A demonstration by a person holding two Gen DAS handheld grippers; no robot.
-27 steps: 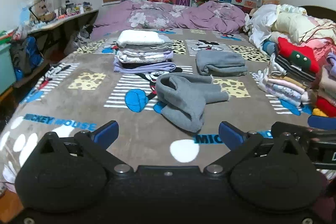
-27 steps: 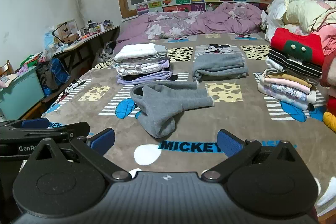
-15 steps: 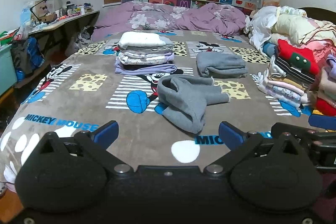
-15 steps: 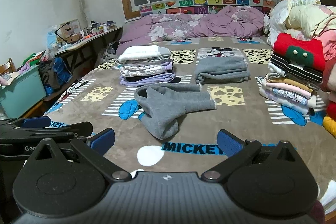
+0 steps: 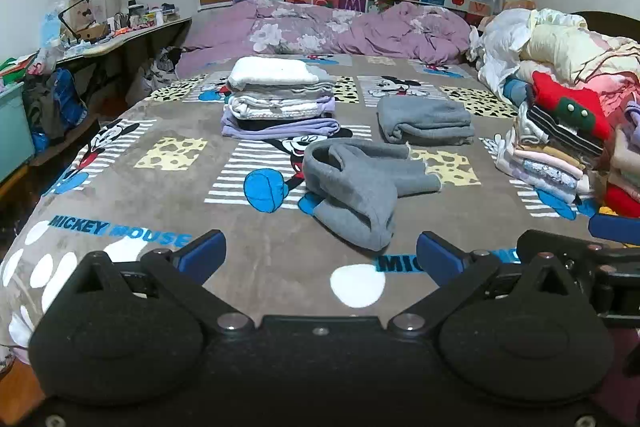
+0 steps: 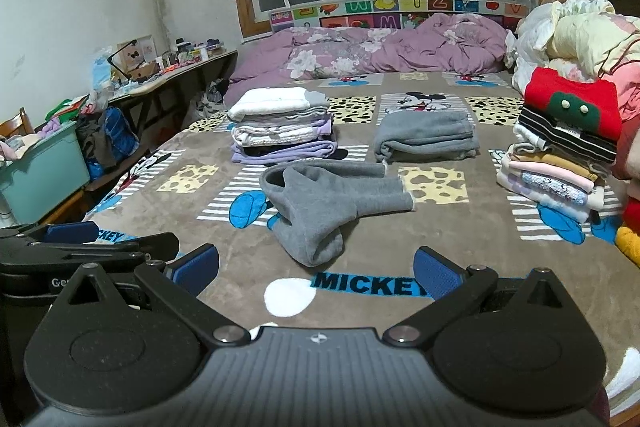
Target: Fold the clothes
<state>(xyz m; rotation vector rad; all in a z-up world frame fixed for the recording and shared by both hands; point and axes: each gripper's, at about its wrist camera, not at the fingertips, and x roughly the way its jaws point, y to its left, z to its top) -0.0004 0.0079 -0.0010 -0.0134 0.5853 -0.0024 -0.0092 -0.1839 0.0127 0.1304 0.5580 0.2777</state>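
Note:
A grey fleece garment (image 5: 356, 187) (image 6: 320, 203) lies half folded in the middle of the Mickey Mouse blanket (image 5: 168, 211) (image 6: 460, 239). Behind it rests a folded grey piece (image 5: 424, 119) (image 6: 426, 137). To its back left stands a stack of folded white and lilac clothes (image 5: 278, 103) (image 6: 280, 125). My left gripper (image 5: 320, 259) hovers open over the bed's near edge, nothing between its blue pads. My right gripper (image 6: 316, 267) is open too, short of the garment. Each gripper shows at the edge of the other's view.
A tall pile of folded clothes with a red sweater (image 5: 568, 107) (image 6: 572, 107) on top lines the right side. A crumpled purple duvet (image 5: 340, 31) lies at the headboard. A cluttered desk (image 6: 172, 71) and a teal bin (image 6: 44, 167) stand left of the bed.
Both views have risen slightly and drawn back a little, so the bed and garment sit a bit lower. The grippers stay open and the clothes have not moved.

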